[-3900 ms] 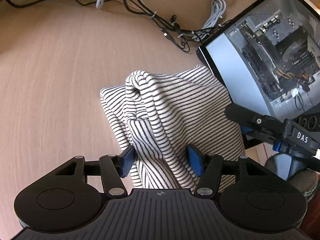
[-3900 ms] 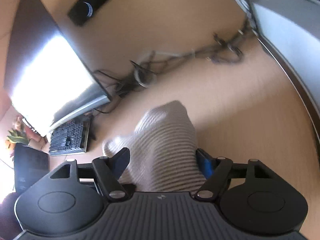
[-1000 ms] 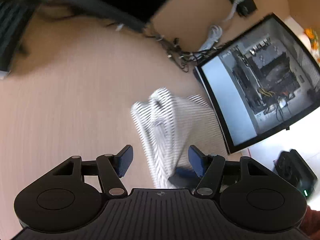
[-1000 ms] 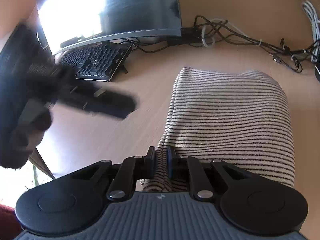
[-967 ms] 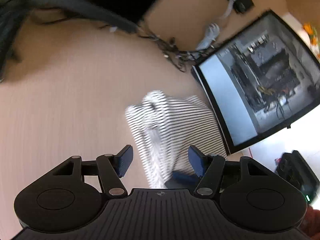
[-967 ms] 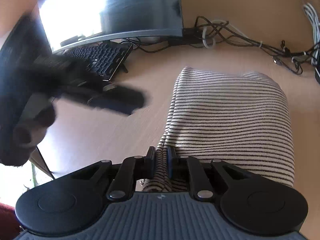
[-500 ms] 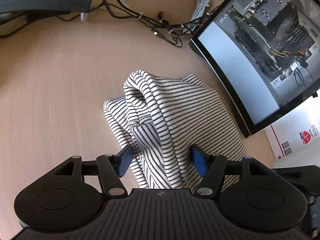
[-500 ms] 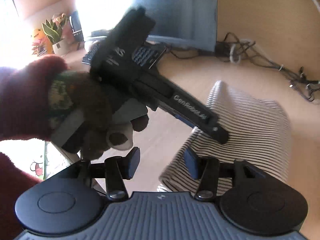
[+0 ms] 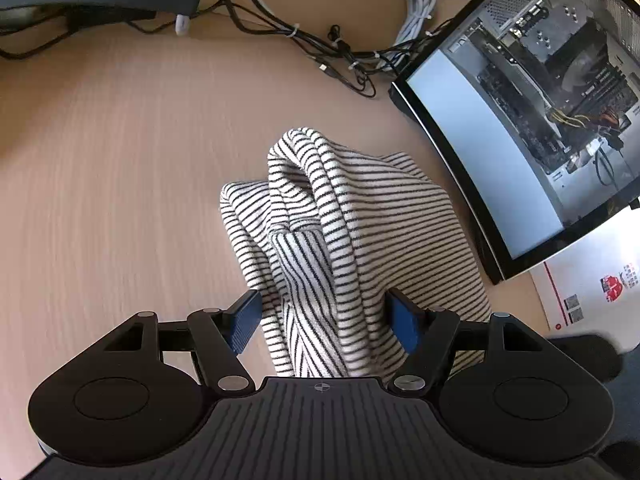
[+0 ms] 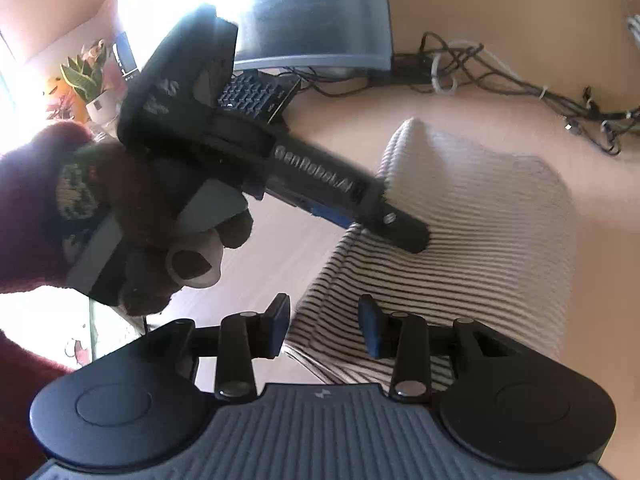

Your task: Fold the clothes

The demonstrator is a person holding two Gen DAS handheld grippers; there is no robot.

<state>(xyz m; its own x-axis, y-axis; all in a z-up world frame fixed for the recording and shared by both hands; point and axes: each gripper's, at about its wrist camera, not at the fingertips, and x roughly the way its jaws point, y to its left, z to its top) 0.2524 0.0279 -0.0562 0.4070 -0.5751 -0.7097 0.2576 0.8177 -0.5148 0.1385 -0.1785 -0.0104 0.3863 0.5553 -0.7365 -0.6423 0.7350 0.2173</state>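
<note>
Pale wooden desk (image 9: 120, 168) fills both views, with the folded striped top (image 9: 360, 232) lying mid-frame. Left gripper (image 9: 326, 318) has just been opening, straddling the cloth without pinching. Right gripper (image 10: 324, 326) has just narrowed, part-open over the cloth's edge, gripping nothing.

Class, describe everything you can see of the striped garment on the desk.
The striped garment is a soft knit, white with thin dark stripes, folded into a compact bundle lying on the light wooden desk. One rolled fold humps up at its far end; looser layers overlap on one side. Its near end lies between the open blue pads of the left gripper, which have just been widening. The right gripper is open above its edge. It lies beside a glass-sided computer case.
</note>
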